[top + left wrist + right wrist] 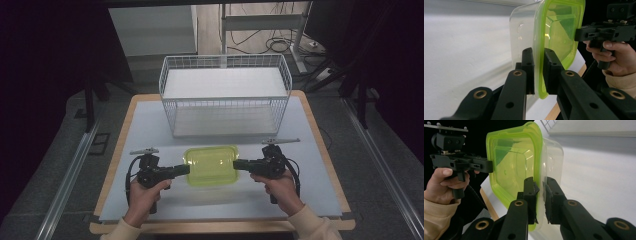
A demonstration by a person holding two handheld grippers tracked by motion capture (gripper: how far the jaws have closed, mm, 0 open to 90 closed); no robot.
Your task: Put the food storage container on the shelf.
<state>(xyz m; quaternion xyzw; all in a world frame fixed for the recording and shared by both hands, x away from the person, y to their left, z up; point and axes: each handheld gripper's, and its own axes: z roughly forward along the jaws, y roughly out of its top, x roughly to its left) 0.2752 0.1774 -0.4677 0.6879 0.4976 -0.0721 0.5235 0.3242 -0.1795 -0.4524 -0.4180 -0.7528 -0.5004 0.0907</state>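
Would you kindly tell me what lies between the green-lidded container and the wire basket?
Nothing: in the high view, bare grey mat separates the green-lidded container from the wire basket.

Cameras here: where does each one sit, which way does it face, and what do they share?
High view: above the person's side, facing forward and down on the white table, white wire basket, both hands.
Left gripper view: on the left gripper, looking along its jaws, which clamp the clear container with yellow-green lid.
Right gripper view: on the right gripper, clamping the opposite rim.
Shared: the container.
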